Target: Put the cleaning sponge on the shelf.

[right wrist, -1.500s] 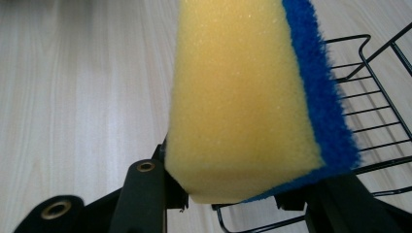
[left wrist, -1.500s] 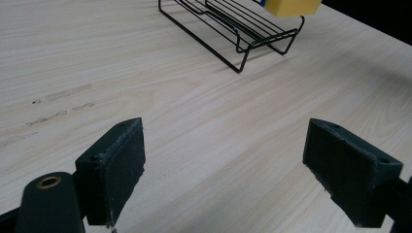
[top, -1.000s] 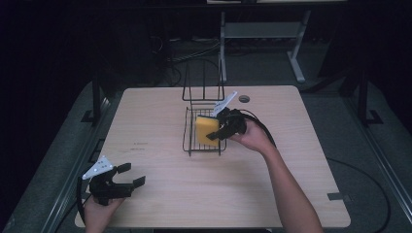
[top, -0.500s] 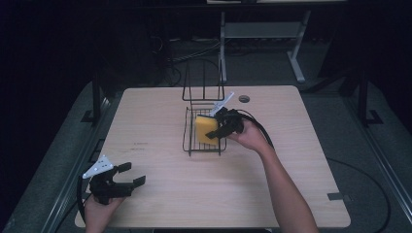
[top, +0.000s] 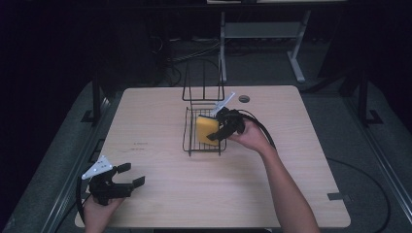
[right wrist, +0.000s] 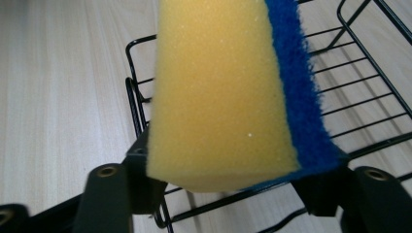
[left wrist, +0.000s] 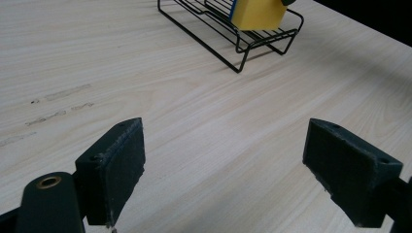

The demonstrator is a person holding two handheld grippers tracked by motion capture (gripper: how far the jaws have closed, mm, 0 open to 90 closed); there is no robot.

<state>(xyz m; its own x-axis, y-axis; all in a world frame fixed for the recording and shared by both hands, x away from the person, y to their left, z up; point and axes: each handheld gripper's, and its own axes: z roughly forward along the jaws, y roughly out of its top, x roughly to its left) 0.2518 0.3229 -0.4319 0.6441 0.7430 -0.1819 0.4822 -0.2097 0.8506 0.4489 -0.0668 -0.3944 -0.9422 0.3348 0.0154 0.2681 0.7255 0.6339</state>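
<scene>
The sponge (top: 206,130) is in the wire rack (top: 190,145). The right gripper (top: 218,132) jaws have just been opening around it. The left gripper (top: 127,175) waits, jaws wide. Letting go is left.

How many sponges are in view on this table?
1. The yellow sponge with a blue scrubbing side stands on edge in the black wire rack near the table's middle, between the jaws of the right gripper. Nothing suggests another.

A pale wooden worktop (top: 301,160) bears a round cable hole (top: 244,99) near its far edge; a grey desk frame (top: 262,31) stands behind.
</scene>
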